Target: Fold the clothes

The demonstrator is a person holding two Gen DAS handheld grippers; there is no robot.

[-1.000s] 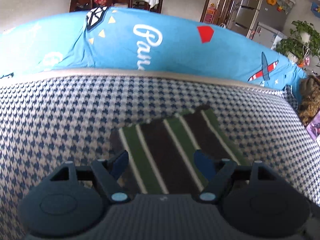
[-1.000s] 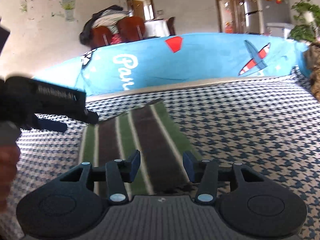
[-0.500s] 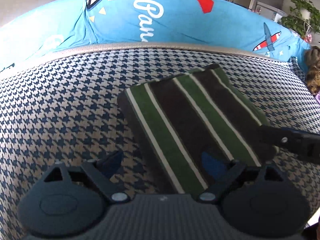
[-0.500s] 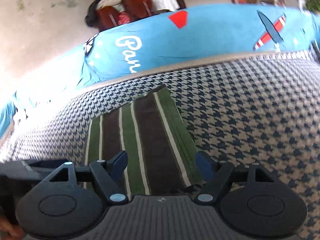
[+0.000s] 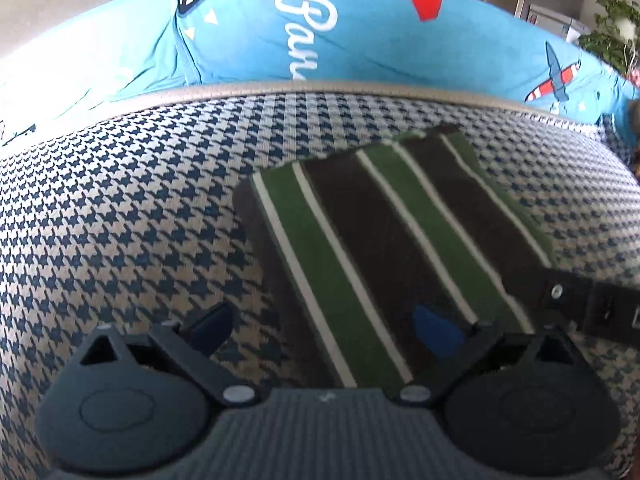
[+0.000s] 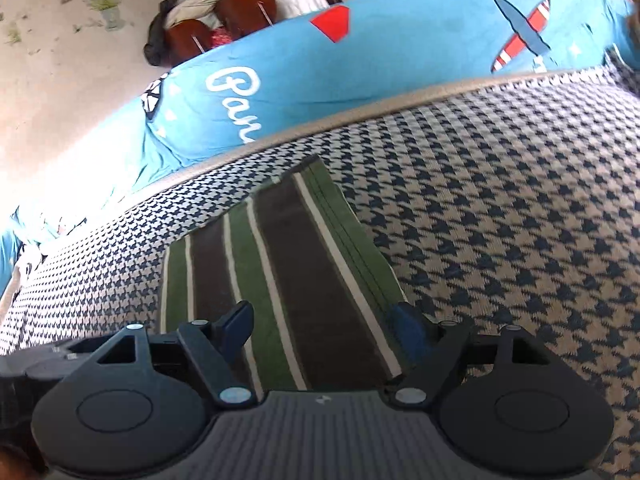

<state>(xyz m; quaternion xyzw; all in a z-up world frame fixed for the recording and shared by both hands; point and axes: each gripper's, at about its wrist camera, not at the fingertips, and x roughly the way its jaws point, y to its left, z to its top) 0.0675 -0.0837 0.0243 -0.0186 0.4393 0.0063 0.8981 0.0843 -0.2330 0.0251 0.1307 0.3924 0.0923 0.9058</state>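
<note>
A folded striped cloth (image 5: 384, 248) — green and dark brown bands with thin white lines — lay flat on the houndstooth cover (image 5: 120, 208), near its far edge, where a blue printed sheet (image 5: 360, 40) ran behind.

The left gripper (image 5: 324, 322) hung over the cloth's near left corner. Its jaws were opening, already very wide, one finger above the bare cover and the other above the stripes; they gripped nothing.

The right gripper (image 6: 324, 320) stood over the cloth's near right end. Its jaws were opening too — the left finger above the stripes, the right finger (image 6: 406, 326) at the cloth's right edge. No pad pressed the fabric.
</note>
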